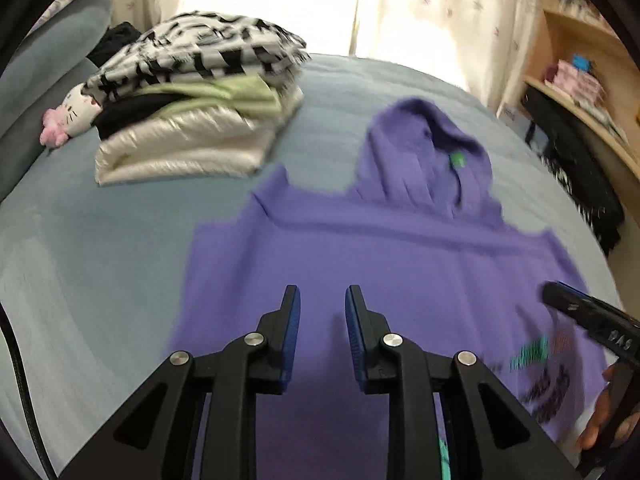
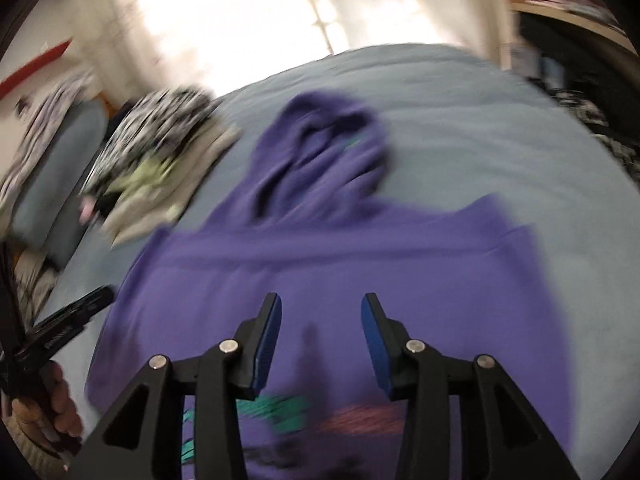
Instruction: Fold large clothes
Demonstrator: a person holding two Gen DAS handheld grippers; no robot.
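A purple hoodie (image 1: pixel 360 264) lies flat on the blue-grey bed (image 1: pixel 100 248), hood (image 1: pixel 424 152) at the far end and a printed graphic (image 2: pixel 296 412) near me. My left gripper (image 1: pixel 323 300) hovers over the hoodie's lower middle, open, with nothing between its blue pads. My right gripper (image 2: pixel 320 308) also stands open above the garment's body, with a wider gap and nothing in it. A black finger (image 1: pixel 576 308) of the right gripper shows at the right edge of the left wrist view. A finger (image 2: pixel 80 312) of the left gripper shows at the left of the blurred right wrist view.
A stack of folded clothes (image 1: pixel 192 108) sits on the bed's far left, with a white and pink plush toy (image 1: pixel 68 120) beside it. Grey pillows (image 1: pixel 48 60) lie further left. Curtains (image 1: pixel 420 12) hang behind the bed and a wooden shelf (image 1: pixel 580 92) stands on the right.
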